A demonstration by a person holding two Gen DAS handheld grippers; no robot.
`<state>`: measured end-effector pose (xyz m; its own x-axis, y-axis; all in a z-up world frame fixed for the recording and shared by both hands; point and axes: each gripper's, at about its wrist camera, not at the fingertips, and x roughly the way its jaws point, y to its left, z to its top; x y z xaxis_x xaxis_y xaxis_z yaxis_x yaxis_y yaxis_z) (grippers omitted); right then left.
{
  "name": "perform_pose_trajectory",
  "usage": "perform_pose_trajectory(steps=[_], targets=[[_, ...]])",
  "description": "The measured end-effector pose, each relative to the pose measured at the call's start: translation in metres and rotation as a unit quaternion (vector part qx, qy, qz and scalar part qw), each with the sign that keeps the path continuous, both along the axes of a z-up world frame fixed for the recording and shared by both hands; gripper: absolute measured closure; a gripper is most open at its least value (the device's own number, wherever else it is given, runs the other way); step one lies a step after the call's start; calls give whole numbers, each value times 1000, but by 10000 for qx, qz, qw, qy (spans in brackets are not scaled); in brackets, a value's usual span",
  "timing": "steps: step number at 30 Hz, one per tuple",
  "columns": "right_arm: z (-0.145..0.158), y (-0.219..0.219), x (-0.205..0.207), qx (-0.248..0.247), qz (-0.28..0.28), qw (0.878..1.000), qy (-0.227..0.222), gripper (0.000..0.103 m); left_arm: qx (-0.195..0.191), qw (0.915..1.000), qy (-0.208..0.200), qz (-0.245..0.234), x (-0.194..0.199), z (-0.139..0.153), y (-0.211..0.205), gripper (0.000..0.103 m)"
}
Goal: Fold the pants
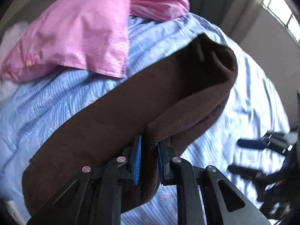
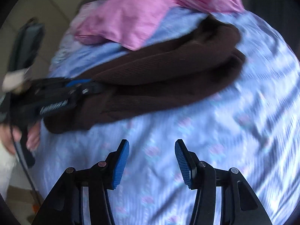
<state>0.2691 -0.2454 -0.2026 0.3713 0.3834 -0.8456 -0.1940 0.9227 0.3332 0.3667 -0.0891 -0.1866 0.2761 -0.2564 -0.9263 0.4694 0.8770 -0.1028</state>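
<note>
Dark brown pants [image 1: 131,105] lie across a bed with a light blue striped floral sheet [image 1: 46,103]. My left gripper [image 1: 149,146] is shut on a fold of the pants' ribbed edge, which passes between its blue pads. In the right wrist view the pants [image 2: 168,78] lie doubled over in the middle of the bed, and the left gripper [image 2: 78,86] shows at their left end, held by a hand. My right gripper [image 2: 151,146] is open and empty above the bare sheet [image 2: 206,140], in front of the pants. It also shows at the right edge of the left wrist view [image 1: 245,155].
A pink pillow [image 1: 75,33] and bunched pink fabric [image 1: 159,1] lie at the far side of the bed, the pillow's corner close to the pants. A window [image 1: 281,9] is at the upper right. Floor [image 2: 46,18] lies beyond the bed's left edge.
</note>
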Motion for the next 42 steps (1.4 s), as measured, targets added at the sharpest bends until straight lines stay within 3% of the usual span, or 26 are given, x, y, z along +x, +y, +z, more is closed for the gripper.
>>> perform_pose_trajectory(steps=[6,11,17,19,22,23,25,29,30,32,35,40,42], targets=[[6,36,27,386,594,9973,-181,53,-414,9970,639,113,29,-12,20,86],[-10,69,37,810,1019,9913,176,55,-299,9974,661,-51,38,-11,22,85],[-43,96,41,1261,778,9863,729,60,-333,9974,624,-121,38,-10,24,85],[-48,104,43,1202,673,9874,779,60,-376,9973,626,-110,37,-10,26,84],[-50,108,44,1463,495,9839,899,71,-460,9970,609,-82,33,-8,29,83],[-49,107,43,1548,382,9831,895,72,-484,9971,587,-59,32,-6,31,81],[-46,108,41,1477,334,9846,869,80,-475,9977,469,65,27,3,38,64],[-28,110,21,1321,354,9881,707,84,-474,9987,1,193,1,27,59,46],[-23,111,15,1273,340,9890,674,85,-405,9987,-182,236,-10,33,66,41],[-13,110,-1,1205,260,9905,617,86,-80,9980,-510,361,-27,39,78,41],[-5,103,-29,1134,-26,9913,662,87,328,9961,-683,460,-45,35,96,39],[-31,90,-39,1023,-447,9865,1197,88,1272,9861,-449,970,-47,-13,116,37],[-46,94,-33,952,-510,9838,1433,91,1443,9808,-274,1285,-47,-33,129,36]])
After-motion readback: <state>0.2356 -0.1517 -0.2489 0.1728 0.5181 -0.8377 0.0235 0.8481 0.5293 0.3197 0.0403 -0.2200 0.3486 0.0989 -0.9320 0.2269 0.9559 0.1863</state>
